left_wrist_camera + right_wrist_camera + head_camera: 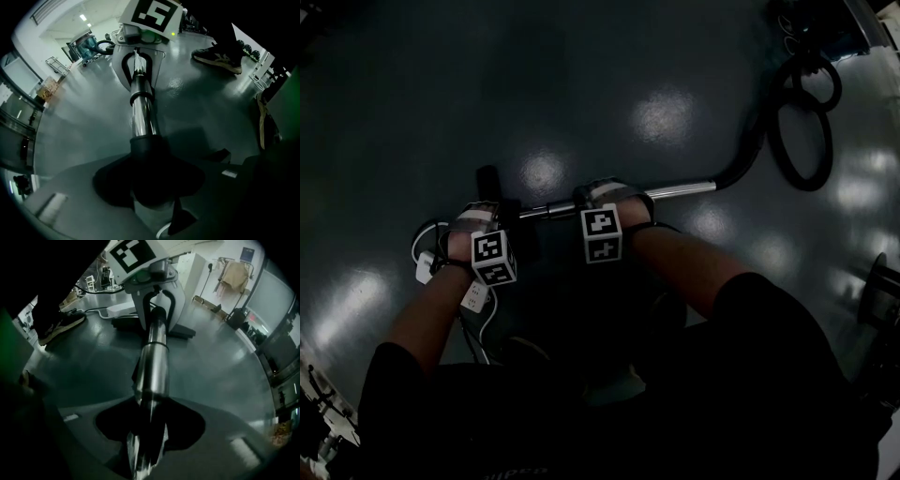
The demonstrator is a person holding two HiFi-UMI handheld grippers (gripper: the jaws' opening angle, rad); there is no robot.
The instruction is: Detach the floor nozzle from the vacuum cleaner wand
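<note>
A vacuum wand (675, 191), a chrome tube, lies across the dark floor, and a black hose (750, 150) runs off its right end. Its left end goes into the black neck (146, 149) of the floor nozzle (123, 323). My left gripper (478, 220) points steeply down and is shut on that black neck; in its own view the neck fills the space between its jaws (150, 187). My right gripper (609, 195) stands a little to the right, shut on the chrome wand (152, 376), which runs between its jaws (147, 437). Each gripper shows in the other's view, straddling the tube.
The black hose coils in loops (802, 131) at the back right. A white power strip with cables (427, 267) lies just left of my left gripper. A person's shoe (218, 58) stands on the floor close to the wand. Racks and equipment line the room's edges.
</note>
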